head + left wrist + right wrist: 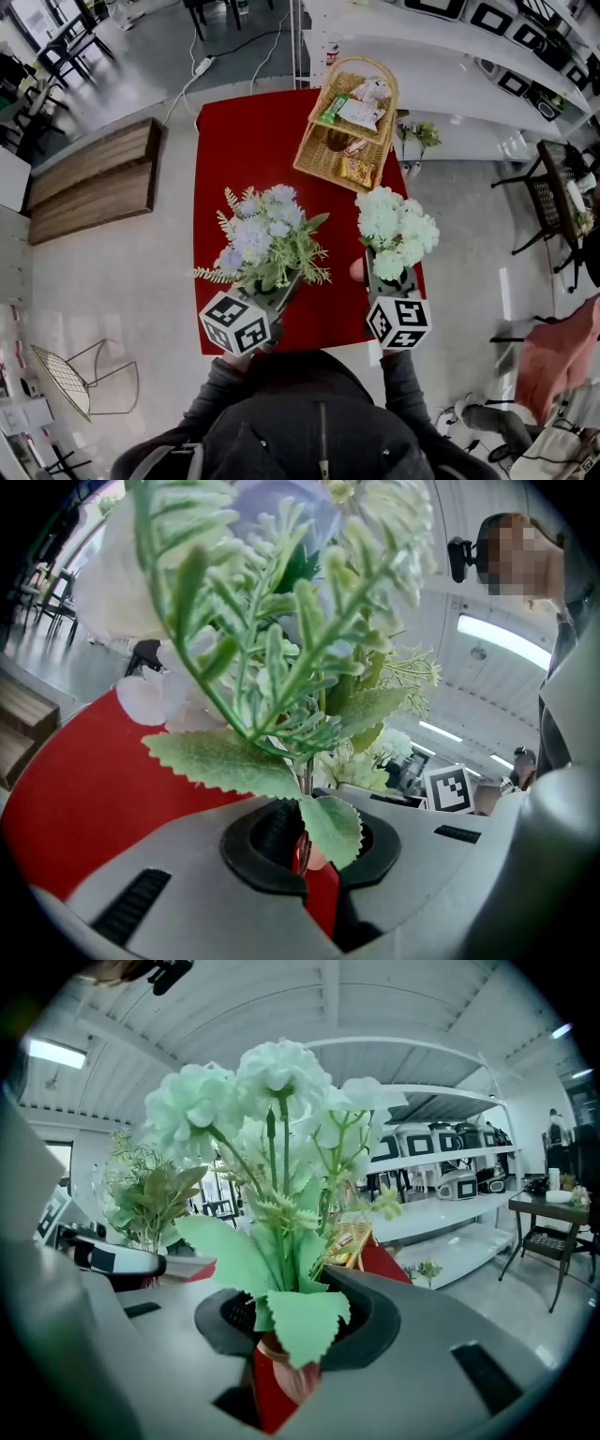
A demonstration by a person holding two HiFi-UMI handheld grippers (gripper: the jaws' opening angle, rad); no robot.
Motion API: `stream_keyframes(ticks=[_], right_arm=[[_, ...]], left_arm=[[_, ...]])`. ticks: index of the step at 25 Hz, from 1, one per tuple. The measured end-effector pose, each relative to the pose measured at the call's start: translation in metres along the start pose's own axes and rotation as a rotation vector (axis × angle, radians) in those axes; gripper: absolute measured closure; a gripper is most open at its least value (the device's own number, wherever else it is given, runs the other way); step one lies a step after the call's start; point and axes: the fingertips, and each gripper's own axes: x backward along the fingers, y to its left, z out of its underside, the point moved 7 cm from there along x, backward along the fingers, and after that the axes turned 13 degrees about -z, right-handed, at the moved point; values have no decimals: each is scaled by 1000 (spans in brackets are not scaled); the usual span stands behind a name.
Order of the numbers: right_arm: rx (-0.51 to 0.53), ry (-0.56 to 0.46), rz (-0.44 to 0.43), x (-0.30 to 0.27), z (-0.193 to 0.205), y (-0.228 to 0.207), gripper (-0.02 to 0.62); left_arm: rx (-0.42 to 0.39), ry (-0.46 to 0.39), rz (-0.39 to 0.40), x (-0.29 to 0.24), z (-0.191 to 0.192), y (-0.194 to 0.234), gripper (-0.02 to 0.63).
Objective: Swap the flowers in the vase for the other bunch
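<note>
Left gripper (307,864) fingers pinch lavender bunch's (267,234) wiry stems; right gripper (286,1340) fingers grip frilly white bunch (396,230) at pink vase (286,1377) mouth, counter's (234,150) 5 o'clock; vase neck clear only in right gripper view

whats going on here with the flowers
A person stands over a red table with a handheld gripper in each hand. The left gripper is shut on the stems of a bluish bunch. The right gripper grips a white bunch by its stems, above what looks like a small pinkish vase. A wicker basket sits behind.
</note>
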Motion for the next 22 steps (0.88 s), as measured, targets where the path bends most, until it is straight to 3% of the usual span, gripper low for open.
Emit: stream_keyframes(ticks=[8,22], right_arm=[[47,6,1,0,-2,5,497],[71,-81,0,16,-33,12,502]], left_arm=[[4,16,-9,1,1,0,581],[-14,13,14,9,0,-11,581]])
